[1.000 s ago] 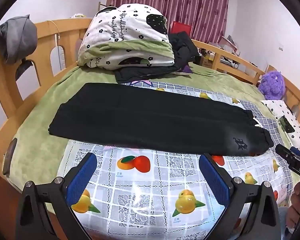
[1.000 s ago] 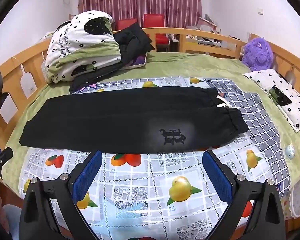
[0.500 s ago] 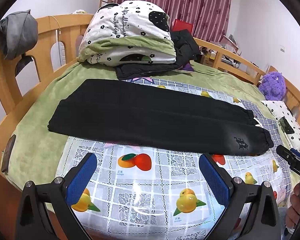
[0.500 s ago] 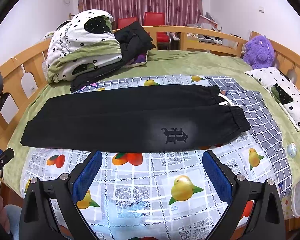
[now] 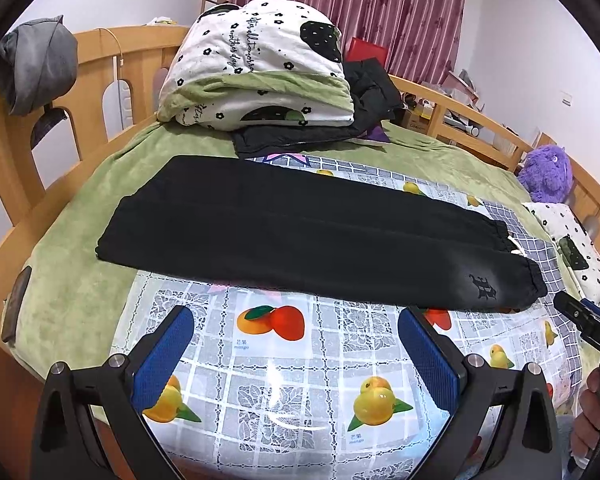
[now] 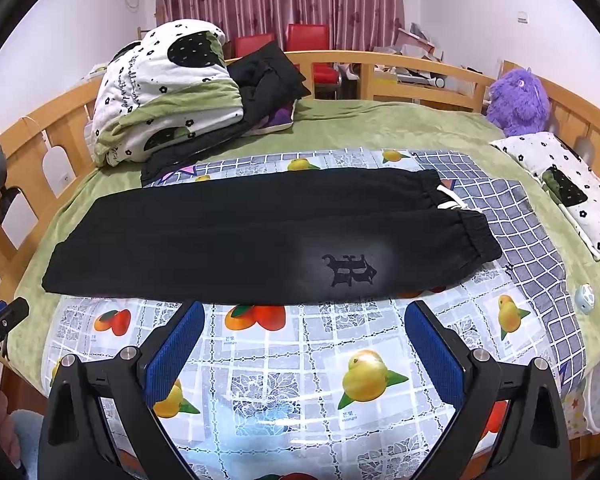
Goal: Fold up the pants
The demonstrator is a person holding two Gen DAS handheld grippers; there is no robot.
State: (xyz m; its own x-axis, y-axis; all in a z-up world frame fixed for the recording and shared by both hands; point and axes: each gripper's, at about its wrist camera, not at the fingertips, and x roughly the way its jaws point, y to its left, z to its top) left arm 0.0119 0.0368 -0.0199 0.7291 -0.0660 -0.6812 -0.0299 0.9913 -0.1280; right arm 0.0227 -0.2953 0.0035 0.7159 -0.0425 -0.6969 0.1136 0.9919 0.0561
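Note:
Black pants [image 5: 300,236] [image 6: 260,236] lie flat across the bed on a fruit-print plastic cloth [image 5: 292,364], one leg folded over the other. The leg ends point left; the elastic waistband with a white drawstring [image 6: 450,200] is at the right, near a dark emblem [image 6: 350,270]. My left gripper [image 5: 294,342] hovers open above the cloth just in front of the pants' near edge. My right gripper [image 6: 304,338] is open too, below the emblem, holding nothing. The other gripper's tip shows at each view's edge [image 5: 584,320] [image 6: 2,318].
A folded white-and-green quilt [image 5: 256,68] and dark clothes [image 5: 364,92] are piled at the back. A purple plush toy [image 6: 518,102] and a small pillow [image 6: 568,188] lie at the right. Wooden rails [image 5: 100,80] ring the bed; a grey cap [image 5: 40,60] hangs at the left.
Both grippers have edged slightly closer to the pants' near edge; the left view has swung a little. Fingers stay open and the pants have not moved.

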